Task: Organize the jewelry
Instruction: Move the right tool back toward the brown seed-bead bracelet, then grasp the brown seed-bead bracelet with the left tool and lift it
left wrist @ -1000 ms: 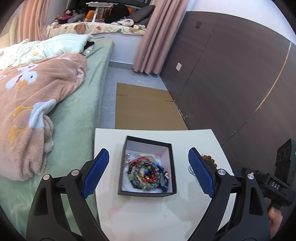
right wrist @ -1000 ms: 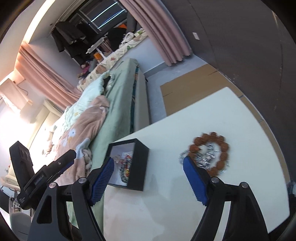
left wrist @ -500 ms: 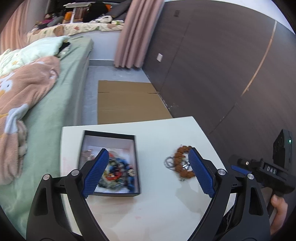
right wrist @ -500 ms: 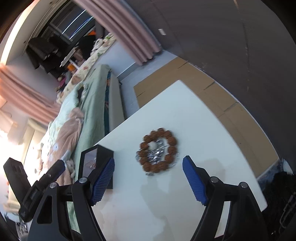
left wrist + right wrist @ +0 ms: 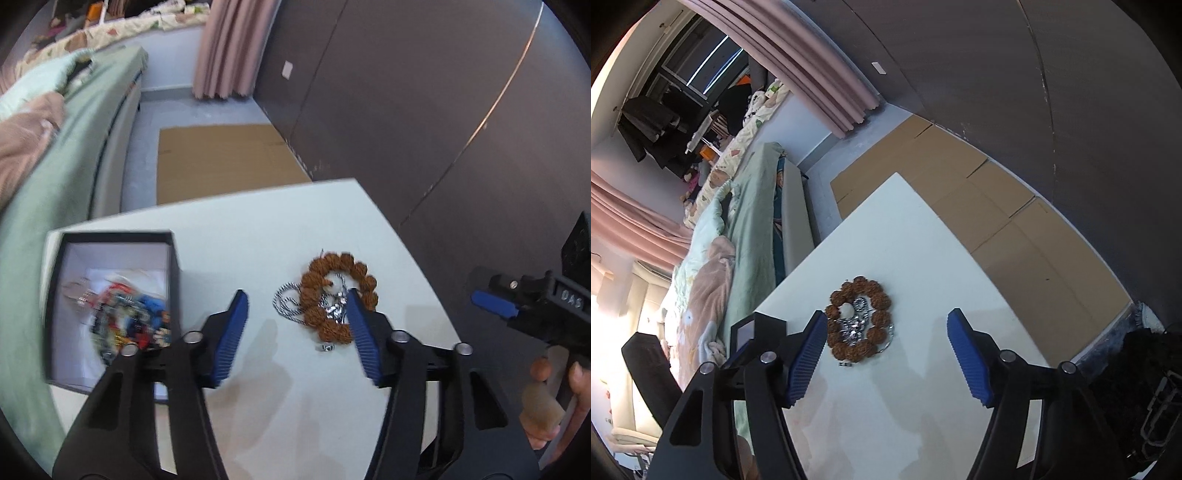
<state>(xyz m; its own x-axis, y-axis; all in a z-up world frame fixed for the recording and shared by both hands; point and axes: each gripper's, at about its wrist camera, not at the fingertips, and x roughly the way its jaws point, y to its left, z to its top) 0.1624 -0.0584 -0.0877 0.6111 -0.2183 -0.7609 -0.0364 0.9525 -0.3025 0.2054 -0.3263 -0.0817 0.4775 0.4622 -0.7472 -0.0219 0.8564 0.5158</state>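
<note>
The brown bead bracelet (image 5: 338, 295), a ring of round bumpy wooden beads, lies flat on the white worktop (image 5: 295, 406). A shiny silver chain (image 5: 288, 301) is tangled through it and sticks out on one side. One tiny silver bit (image 5: 327, 347) lies just beside the ring.

To the side of the bracelet stands a black square box with a white inside (image 5: 110, 306). It sits near the worktop's edge by the bed. A pile of colourful bead bracelets (image 5: 125, 314) lies in the box, but it looks blurry.

The left gripper (image 5: 295, 328) hangs over the worktop with its blue jaws wide apart and nothing in them. One jaw is next to the brown ring and the other is near the box wall.

The right gripper (image 5: 888, 354) also has its blue jaws wide apart and holds nothing. The brown ring lies close to one of its jaws.

Past the worktop there is flat brown cardboard (image 5: 221, 162) on the floor, a bed with a green sheet (image 5: 66, 155), and a pink curtain (image 5: 232, 48).
</note>
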